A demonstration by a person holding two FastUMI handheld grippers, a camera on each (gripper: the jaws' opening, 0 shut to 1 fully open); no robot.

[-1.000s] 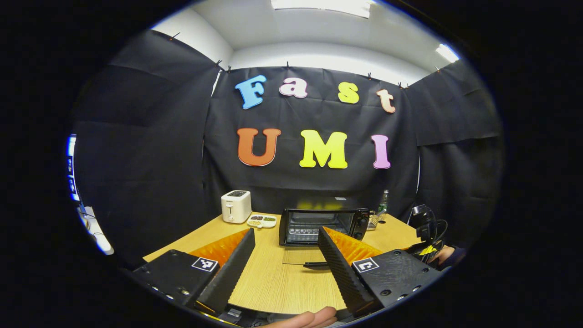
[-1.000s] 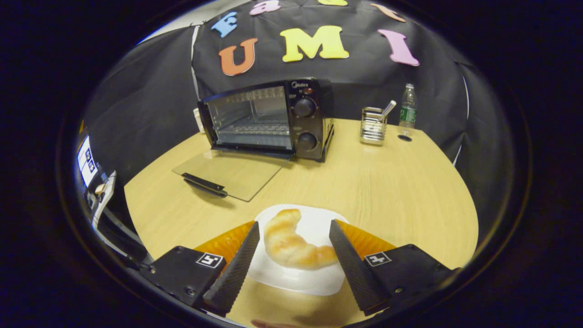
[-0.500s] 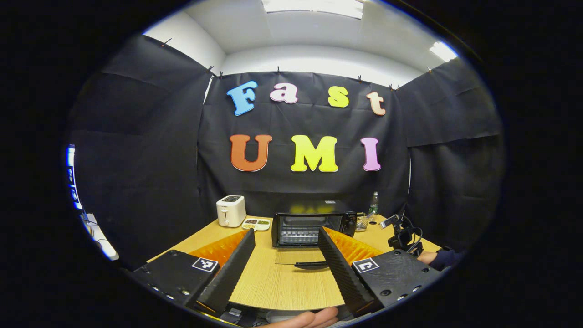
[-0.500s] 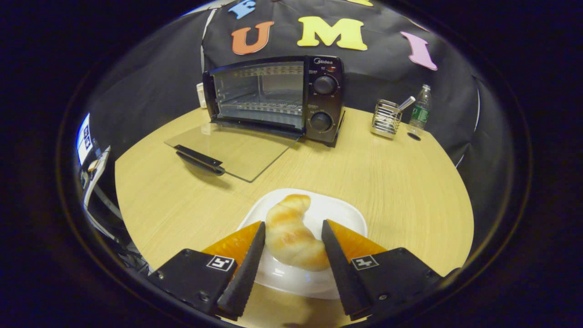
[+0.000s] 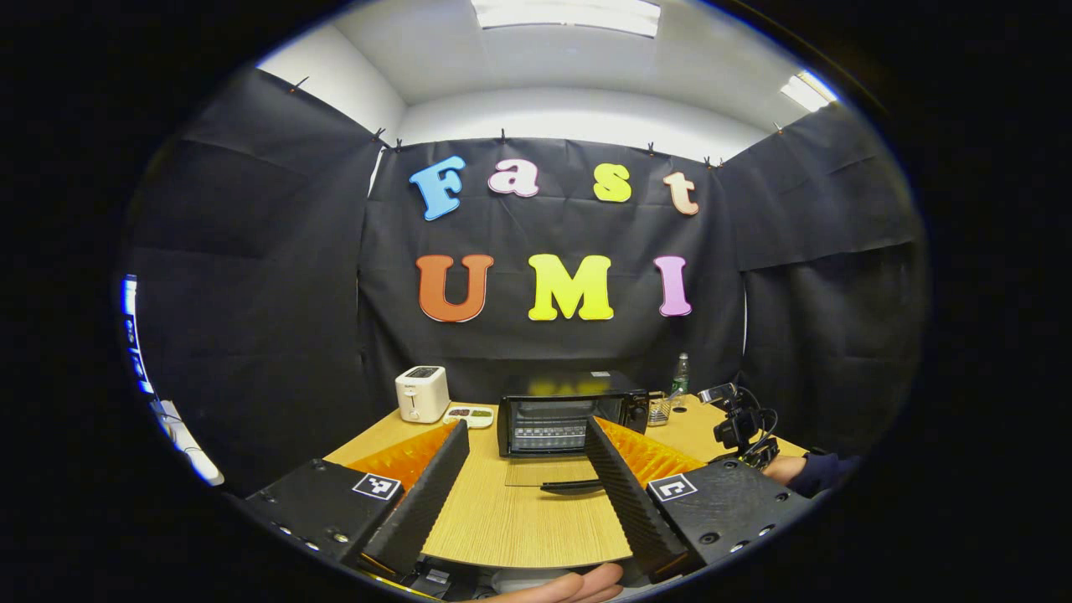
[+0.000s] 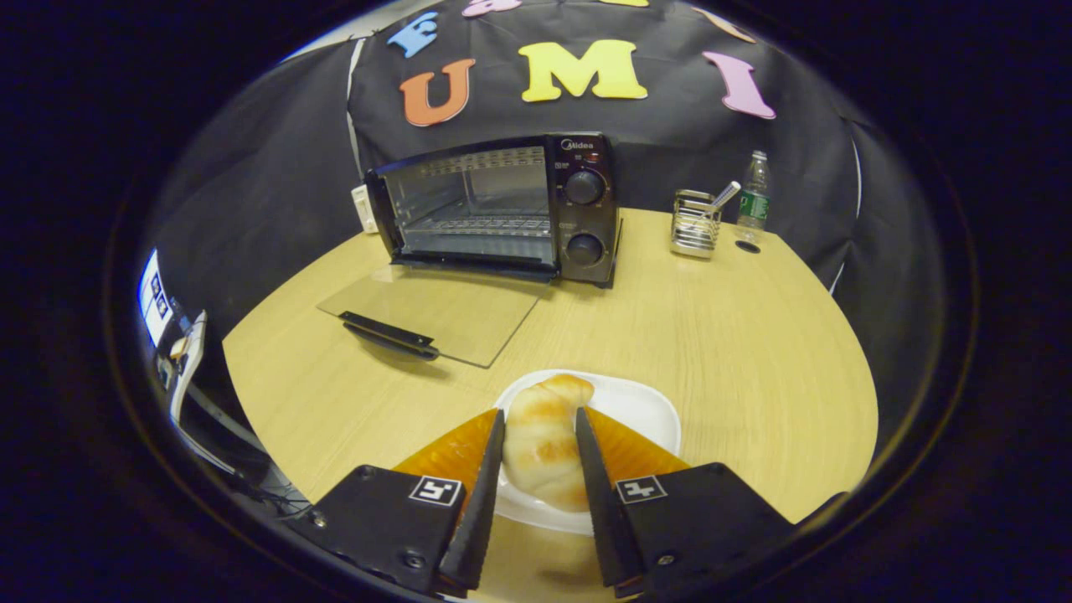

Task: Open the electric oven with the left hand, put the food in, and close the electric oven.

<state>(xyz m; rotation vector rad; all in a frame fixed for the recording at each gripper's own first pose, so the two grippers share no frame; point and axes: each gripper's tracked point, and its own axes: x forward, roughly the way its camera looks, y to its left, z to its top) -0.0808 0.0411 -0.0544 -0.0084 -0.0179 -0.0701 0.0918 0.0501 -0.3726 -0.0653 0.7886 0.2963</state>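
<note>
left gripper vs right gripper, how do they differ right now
The left gripper stands open with nothing between its fingers; the right gripper is shut on the croissant. The left hangs back from the oven; the right sits low over the white plate. Both face the oven's open door.

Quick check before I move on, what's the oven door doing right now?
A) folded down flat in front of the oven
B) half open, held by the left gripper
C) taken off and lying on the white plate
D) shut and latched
A: the glass oven door lies folded down flat on the table in front of the open oven, with nothing holding it.
</note>
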